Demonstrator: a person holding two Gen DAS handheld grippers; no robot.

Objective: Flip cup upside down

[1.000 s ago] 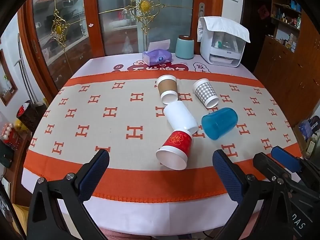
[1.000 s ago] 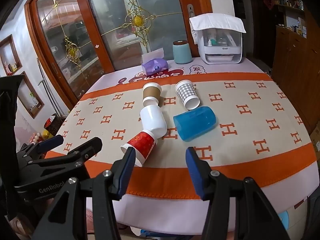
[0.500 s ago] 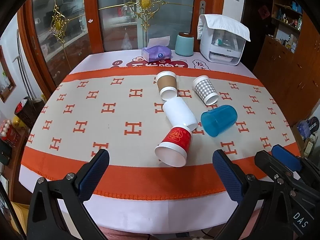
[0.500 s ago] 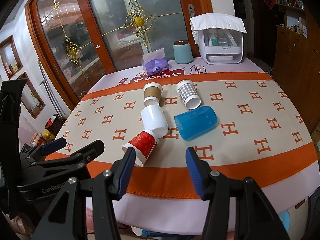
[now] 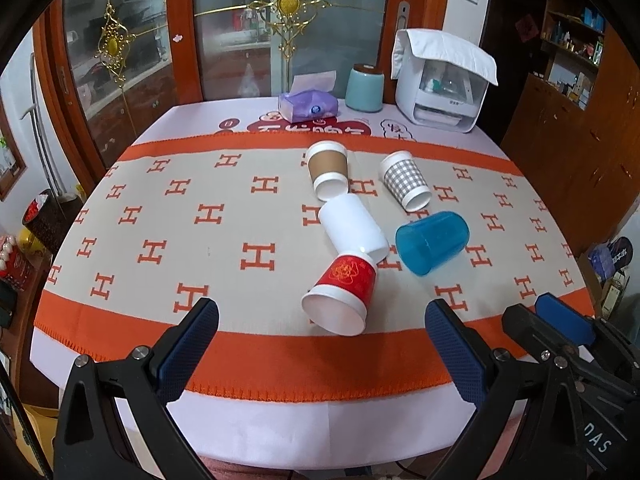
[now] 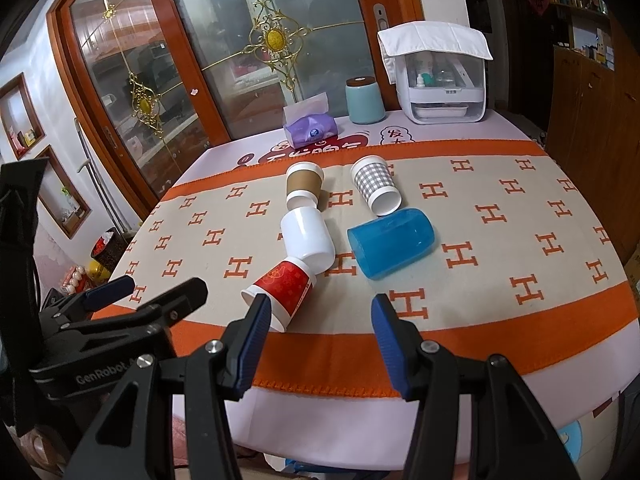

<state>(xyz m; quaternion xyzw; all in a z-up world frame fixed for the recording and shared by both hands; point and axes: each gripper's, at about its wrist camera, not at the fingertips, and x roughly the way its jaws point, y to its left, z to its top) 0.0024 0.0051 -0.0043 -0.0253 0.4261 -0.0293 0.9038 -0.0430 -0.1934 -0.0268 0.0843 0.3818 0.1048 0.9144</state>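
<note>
Several cups lie on their sides on the table: a red paper cup (image 5: 344, 292) (image 6: 280, 286) nearest me, a white cup (image 5: 352, 226) (image 6: 307, 238) behind it, a brown paper cup (image 5: 328, 170) (image 6: 304, 186), a grey checked cup (image 5: 405, 184) (image 6: 376, 186) and a blue plastic cup (image 5: 432, 246) (image 6: 390, 242). My left gripper (image 5: 322, 344) is open and empty above the near table edge, in front of the red cup. My right gripper (image 6: 320, 332) is open and empty, just right of the red cup's mouth. Each gripper shows at the edge of the other's view.
The table wears an orange and beige cloth (image 5: 224, 240). At the back stand a purple tissue pack (image 5: 308, 106), a teal canister (image 5: 364, 88) and a white appliance (image 5: 440, 80). Glass doors (image 5: 240, 28) stand behind the table; wooden cabinets (image 5: 580, 120) at right.
Both grippers have risen and tilted slightly, so the table sits a little lower in view. The cups have not moved. Both grippers stay open.
</note>
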